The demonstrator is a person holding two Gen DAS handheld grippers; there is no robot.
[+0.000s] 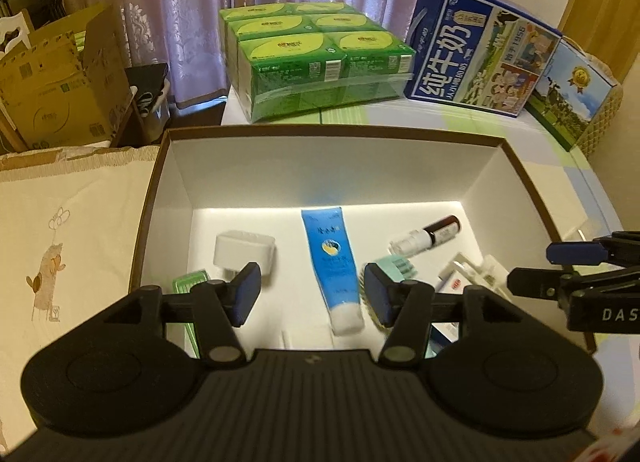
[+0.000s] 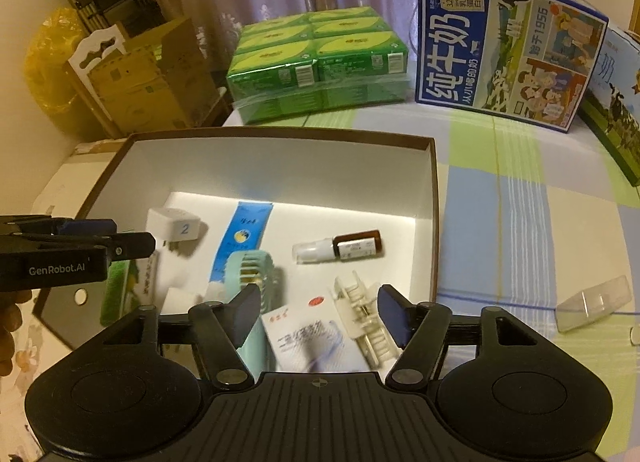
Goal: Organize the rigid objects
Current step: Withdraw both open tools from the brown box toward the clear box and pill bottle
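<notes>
A brown-rimmed white box (image 1: pixel 520 177) (image 2: pixel 434 197) holds a white charger (image 1: pixel 244 250) (image 2: pixel 176 225), a blue tube (image 1: pixel 332 262) (image 2: pixel 244 234), a small brown bottle (image 1: pixel 428 236) (image 2: pixel 344 248), a mint fan (image 2: pixel 248 274) (image 1: pixel 394 268), a white clip (image 2: pixel 360 314) (image 1: pixel 480 270), a white medicine carton (image 2: pixel 308 338) and a green packet (image 1: pixel 190 282) (image 2: pixel 116 290). My left gripper (image 1: pixel 310 298) hovers open above the tube, nothing between its pads. My right gripper (image 2: pixel 320 316) stands open over the carton and clip, gripping nothing.
Green tissue packs (image 1: pixel 316 57) (image 2: pixel 320 61) and blue milk cartons (image 1: pixel 476 49) (image 2: pixel 500 45) stand behind the box. A clear plastic case (image 2: pixel 592 304) lies on the checked cloth at right. Cardboard boxes (image 1: pixel 60 77) sit at far left. A hand (image 2: pixel 8 326) holds the left gripper.
</notes>
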